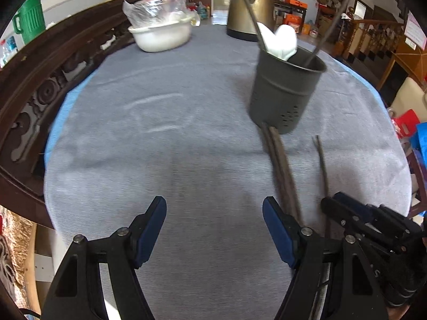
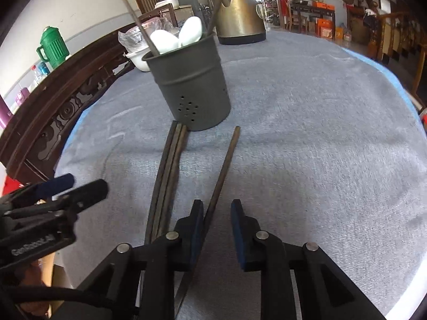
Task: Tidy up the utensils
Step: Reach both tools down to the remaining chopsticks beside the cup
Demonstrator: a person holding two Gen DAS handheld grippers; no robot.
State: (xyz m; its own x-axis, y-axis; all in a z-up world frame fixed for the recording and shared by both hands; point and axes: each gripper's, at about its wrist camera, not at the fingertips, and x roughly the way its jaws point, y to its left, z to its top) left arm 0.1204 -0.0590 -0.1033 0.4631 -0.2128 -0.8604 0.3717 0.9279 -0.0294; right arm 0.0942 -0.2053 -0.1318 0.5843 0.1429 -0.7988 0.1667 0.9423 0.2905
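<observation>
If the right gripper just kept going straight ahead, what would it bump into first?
Likely the single chopstick lying between the right gripper's open fingers; beyond it, bare cloth, with the holder off to the left.

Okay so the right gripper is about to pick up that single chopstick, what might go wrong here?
The single chopstick sits off-centre, against one pad of the open right gripper, so it may roll or pivot as the jaws close. The paired chopsticks lie close beside it and may get nudged. The holder already holds spoons, so insertion could snag.
</observation>
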